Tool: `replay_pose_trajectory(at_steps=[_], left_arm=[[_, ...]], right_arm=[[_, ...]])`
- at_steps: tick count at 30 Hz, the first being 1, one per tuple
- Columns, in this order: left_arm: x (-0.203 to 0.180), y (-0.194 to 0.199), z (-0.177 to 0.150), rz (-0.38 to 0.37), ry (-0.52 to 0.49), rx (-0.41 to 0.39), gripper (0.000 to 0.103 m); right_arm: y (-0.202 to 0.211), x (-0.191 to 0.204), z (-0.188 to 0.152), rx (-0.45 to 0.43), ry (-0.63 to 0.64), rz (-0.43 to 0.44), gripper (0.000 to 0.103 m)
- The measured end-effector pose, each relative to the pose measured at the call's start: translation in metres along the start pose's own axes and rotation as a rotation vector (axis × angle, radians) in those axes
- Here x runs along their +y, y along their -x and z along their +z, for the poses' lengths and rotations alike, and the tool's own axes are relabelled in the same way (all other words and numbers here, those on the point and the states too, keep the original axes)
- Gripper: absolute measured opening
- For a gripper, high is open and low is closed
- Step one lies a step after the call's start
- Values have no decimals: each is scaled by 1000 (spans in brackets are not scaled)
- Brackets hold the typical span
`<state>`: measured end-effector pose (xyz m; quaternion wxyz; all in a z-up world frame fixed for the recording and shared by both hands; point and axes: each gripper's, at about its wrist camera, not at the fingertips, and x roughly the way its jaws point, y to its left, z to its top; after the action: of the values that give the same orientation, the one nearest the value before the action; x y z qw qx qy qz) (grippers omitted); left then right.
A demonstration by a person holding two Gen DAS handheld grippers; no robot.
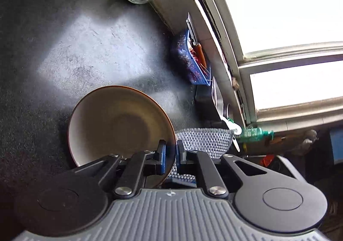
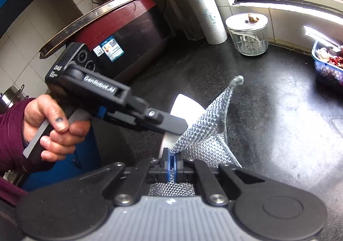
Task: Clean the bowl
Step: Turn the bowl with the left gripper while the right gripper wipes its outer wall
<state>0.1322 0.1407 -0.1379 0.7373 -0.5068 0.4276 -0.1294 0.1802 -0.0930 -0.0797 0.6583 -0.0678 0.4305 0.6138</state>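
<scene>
A shallow cream bowl with a brown rim [image 1: 120, 125] is held above the black counter; my left gripper [image 1: 170, 153] is shut on its right rim. A silver mesh cloth [image 1: 203, 140] hangs just right of the bowl. In the right wrist view my right gripper [image 2: 172, 160] is shut on that mesh cloth [image 2: 205, 133], which fans out ahead of the fingers. The left gripper [image 2: 171, 125], held in a hand, crosses in from the left, and only the bowl's bright edge [image 2: 184, 108] shows behind it.
A glass jar with a lid [image 2: 248, 32], a paper towel roll [image 2: 208, 15] and a dark red cooker [image 2: 120, 32] stand at the counter's back. A blue basket [image 1: 190, 58] sits by the window wall. A green bottle [image 1: 255, 132] lies nearby.
</scene>
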Motion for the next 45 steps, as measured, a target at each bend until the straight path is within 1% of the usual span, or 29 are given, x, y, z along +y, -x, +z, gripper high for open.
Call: replay_pose_trajectory(at_steps=[1,4,6,8,13,17,21,23,26,27,28,31,32,36,37,39,40,42,44,45], left_arm=[[0,-1,0,2,10,-5,9],[-3,-5,1,15,-4,-2,10],[-6,-8,2,24,-17,-2,10],[-9,-9,4,38,-51,0,10],[-14,-12,8,57,-98,18,10],[-18,-12,7,88,-173,44,12],[-21,-13,4,126,-242,81,20],[-21,-12,2,139,-272,98,23],[-22,-8,2,143,-322,118,33],[-23,-5,1,139,-347,131,41],[-24,-3,1,137,-374,144,45],[-31,1,-2,160,-495,188,46],[-33,3,-4,166,-537,191,46],[-42,3,-9,196,-684,212,44],[-44,2,-10,209,-723,220,36],[-49,-1,-13,238,-788,230,25],[-50,-2,-13,241,-790,232,20],[-51,-2,-13,242,-794,222,12],[-53,-3,-15,244,-799,221,9],[-53,-3,-15,235,-785,221,7]], right_arm=[[-1,3,-1,6,6,1,3],[-5,4,-2,24,7,-9,3],[-8,0,-3,40,0,-34,3],[-8,-3,-4,40,-8,-40,3],[-11,-6,-5,42,-15,-39,3],[-12,-7,-4,42,-14,-39,3],[-13,-9,-1,41,-13,-45,3],[-14,-11,0,40,-16,-47,3],[-15,-12,0,41,-17,-51,3],[-15,-13,1,40,-19,-50,3],[-15,-13,1,39,-19,-50,3],[-16,-14,3,39,-19,-49,3],[-17,-15,4,39,-18,-50,3],[-18,-17,7,38,-16,-53,3],[-18,-17,8,38,-14,-54,3],[-19,-17,9,40,-9,-59,3],[-19,-17,10,42,-4,-63,3],[-20,-15,12,48,11,-75,3],[-20,-15,13,51,20,-84,3],[-20,-15,13,50,22,-86,3]])
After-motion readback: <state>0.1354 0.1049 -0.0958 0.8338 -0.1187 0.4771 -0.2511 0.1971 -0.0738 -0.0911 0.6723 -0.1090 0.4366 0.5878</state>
